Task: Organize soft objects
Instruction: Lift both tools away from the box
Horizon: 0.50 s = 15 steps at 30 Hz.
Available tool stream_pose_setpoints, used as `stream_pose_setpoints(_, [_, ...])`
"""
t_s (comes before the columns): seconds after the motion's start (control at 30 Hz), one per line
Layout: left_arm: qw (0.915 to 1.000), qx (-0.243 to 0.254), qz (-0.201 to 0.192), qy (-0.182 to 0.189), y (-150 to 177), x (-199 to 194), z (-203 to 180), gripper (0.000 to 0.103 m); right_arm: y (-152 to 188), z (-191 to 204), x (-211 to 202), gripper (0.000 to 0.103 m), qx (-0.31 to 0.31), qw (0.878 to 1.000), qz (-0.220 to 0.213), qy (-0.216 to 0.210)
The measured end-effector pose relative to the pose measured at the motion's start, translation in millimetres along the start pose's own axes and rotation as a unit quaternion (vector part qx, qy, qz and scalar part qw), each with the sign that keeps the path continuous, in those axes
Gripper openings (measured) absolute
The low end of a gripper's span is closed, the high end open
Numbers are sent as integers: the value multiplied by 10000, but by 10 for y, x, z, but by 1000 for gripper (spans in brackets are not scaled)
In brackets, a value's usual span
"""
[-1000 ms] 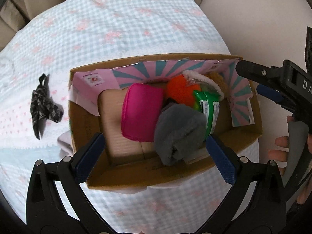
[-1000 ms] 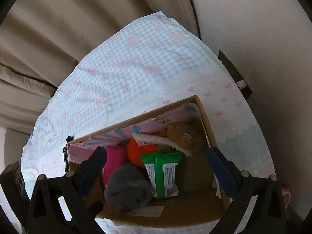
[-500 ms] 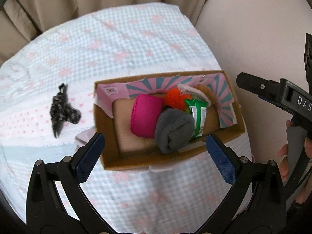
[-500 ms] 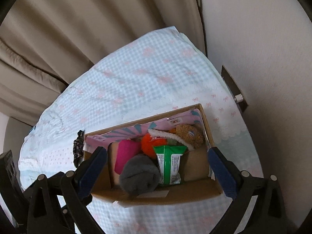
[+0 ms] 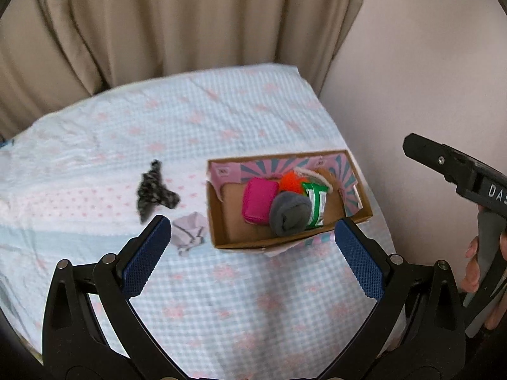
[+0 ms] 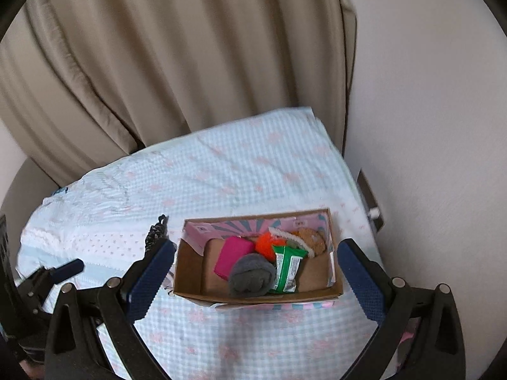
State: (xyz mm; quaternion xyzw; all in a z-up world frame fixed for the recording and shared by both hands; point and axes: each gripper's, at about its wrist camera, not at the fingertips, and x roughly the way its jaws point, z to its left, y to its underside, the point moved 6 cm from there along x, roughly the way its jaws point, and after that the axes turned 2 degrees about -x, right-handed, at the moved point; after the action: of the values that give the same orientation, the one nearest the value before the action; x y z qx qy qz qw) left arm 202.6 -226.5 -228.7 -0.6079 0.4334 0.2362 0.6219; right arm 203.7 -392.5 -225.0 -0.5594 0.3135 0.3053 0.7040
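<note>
**Soft Items Gathered in Box on Bed**

A cardboard box (image 5: 286,218), long axis running left to right, is being shown on the checked bed (image 5: 221,285), packed with a pink pouch (image 5: 259,201), grey sock roll (image 5: 290,217) and green packet (image 5: 315,204). Both the left gripper (image 5: 253,253) and right gripper (image 6: 256,281) are being held wide apart, empty. A black scrunchie (image 5: 153,191) is lying beside the box.

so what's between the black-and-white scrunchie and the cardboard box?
A crumpled pale lilac cloth, left of the cardboard box, near the scrunchie; left wrist view shows it.

Matt cardboard box (image 5: 286,243), fuzzy grey sock (image 5: 290,212)
</note>
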Motion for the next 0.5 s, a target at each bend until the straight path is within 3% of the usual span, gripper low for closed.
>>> stream_pose_setpoints(0.3, [9961, -306, -778, -290, 308, -898, 425, 103, 195, 493, -656, 103, -528, 9974, -475, -119])
stream_pose_setpoints(0.5, [9911, -708, -987, -549, 584, -1315, 899, 103, 388, 842, -869, 103, -729, 9949, -630, -283])
